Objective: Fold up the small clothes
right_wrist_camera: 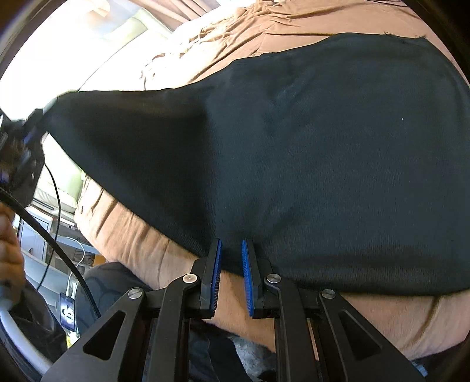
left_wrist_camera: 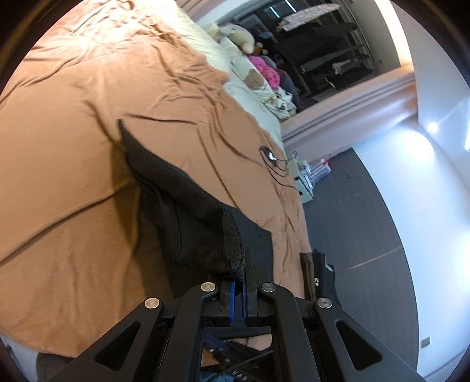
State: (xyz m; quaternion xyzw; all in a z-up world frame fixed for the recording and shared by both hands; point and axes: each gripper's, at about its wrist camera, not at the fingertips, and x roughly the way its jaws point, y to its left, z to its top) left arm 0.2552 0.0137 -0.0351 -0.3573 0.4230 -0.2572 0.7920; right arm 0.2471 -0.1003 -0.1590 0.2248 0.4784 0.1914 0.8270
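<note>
A black knit garment [right_wrist_camera: 308,152] lies spread over the orange-brown bed sheet [right_wrist_camera: 293,23]. My left gripper [left_wrist_camera: 238,283] is shut on a bunched corner of the garment [left_wrist_camera: 205,229] and holds it lifted off the sheet [left_wrist_camera: 73,147]; that gripper shows blurred at the far left of the right wrist view [right_wrist_camera: 20,147]. My right gripper [right_wrist_camera: 231,258] is open, its blue pads [right_wrist_camera: 247,273] on either side of the garment's near edge at the bed's front, with cloth in the gap between them.
Pillows and soft toys [left_wrist_camera: 249,73] lie at the head of the bed. A small device with a black cable [left_wrist_camera: 268,155] lies on the sheet. Dark floor [left_wrist_camera: 367,220] and a dark item [left_wrist_camera: 320,276] sit beside the bed. A hand [right_wrist_camera: 8,244] and cables [right_wrist_camera: 58,249] are at left.
</note>
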